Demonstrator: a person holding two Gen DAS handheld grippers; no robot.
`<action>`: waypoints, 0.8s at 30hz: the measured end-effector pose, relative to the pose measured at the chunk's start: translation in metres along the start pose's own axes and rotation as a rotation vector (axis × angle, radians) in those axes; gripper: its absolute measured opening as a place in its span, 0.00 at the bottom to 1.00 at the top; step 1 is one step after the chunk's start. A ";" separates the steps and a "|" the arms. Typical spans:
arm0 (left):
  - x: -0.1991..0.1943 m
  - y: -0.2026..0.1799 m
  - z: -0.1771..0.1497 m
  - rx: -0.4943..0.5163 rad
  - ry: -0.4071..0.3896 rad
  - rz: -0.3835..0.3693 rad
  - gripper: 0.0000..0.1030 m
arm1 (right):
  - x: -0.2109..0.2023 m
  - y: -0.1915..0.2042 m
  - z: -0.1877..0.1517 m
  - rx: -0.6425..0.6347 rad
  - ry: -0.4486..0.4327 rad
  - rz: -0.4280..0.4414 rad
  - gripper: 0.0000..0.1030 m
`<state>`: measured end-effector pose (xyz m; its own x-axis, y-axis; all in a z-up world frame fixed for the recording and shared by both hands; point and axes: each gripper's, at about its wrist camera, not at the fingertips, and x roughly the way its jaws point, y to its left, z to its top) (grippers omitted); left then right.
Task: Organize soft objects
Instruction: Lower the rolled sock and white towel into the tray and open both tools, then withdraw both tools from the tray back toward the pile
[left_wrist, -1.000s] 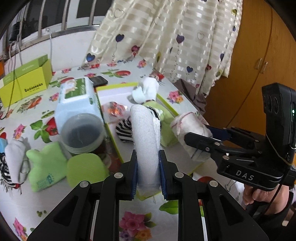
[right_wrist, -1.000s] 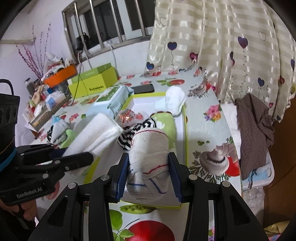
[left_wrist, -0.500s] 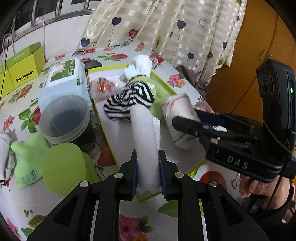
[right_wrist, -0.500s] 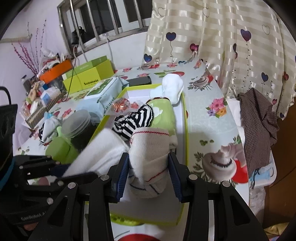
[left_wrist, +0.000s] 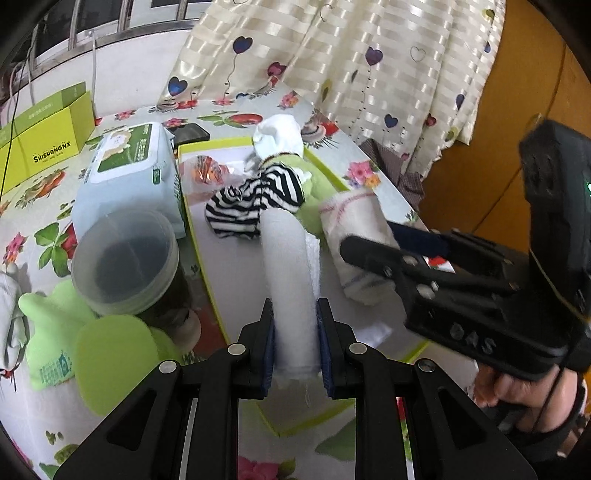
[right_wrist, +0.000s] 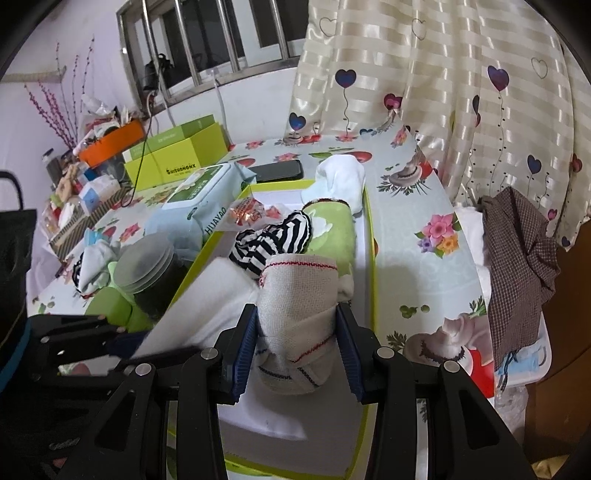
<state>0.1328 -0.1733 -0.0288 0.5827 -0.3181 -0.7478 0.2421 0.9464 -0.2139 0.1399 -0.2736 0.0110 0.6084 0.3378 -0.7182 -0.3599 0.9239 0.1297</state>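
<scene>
Over the white, green-rimmed tray (left_wrist: 236, 280) on the counter, a white rolled towel (left_wrist: 290, 273) is clamped lengthwise in the left tongs (left_wrist: 295, 354), while a cream red-stitched cloth bundle (right_wrist: 297, 295) is gripped alongside by the right tongs (right_wrist: 297, 354).

In my left claw (left_wrist: 295, 347): rolled white towel (left_wrist: 290, 280), upright, over the tray (left_wrist: 236, 280). In my right claw (right_wrist: 295, 354): rolled cream cloth (right_wrist: 299, 306) with red and blue stitching. Striped sock (left_wrist: 255, 199), green cloth (right_wrist: 332, 229) and white sock (right_wrist: 340, 177) lie in the tray.
</scene>
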 end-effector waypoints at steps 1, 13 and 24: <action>0.002 0.000 0.001 -0.002 -0.004 0.003 0.21 | -0.002 0.000 -0.001 0.000 0.000 0.000 0.40; 0.007 0.002 0.006 -0.033 0.010 -0.018 0.25 | -0.012 -0.007 -0.009 0.030 -0.003 -0.020 0.42; -0.006 -0.002 0.004 -0.016 -0.024 -0.009 0.34 | -0.027 -0.006 -0.009 0.046 -0.048 -0.031 0.43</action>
<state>0.1321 -0.1737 -0.0210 0.5989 -0.3273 -0.7309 0.2346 0.9443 -0.2306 0.1191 -0.2899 0.0233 0.6526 0.3164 -0.6885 -0.3080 0.9410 0.1405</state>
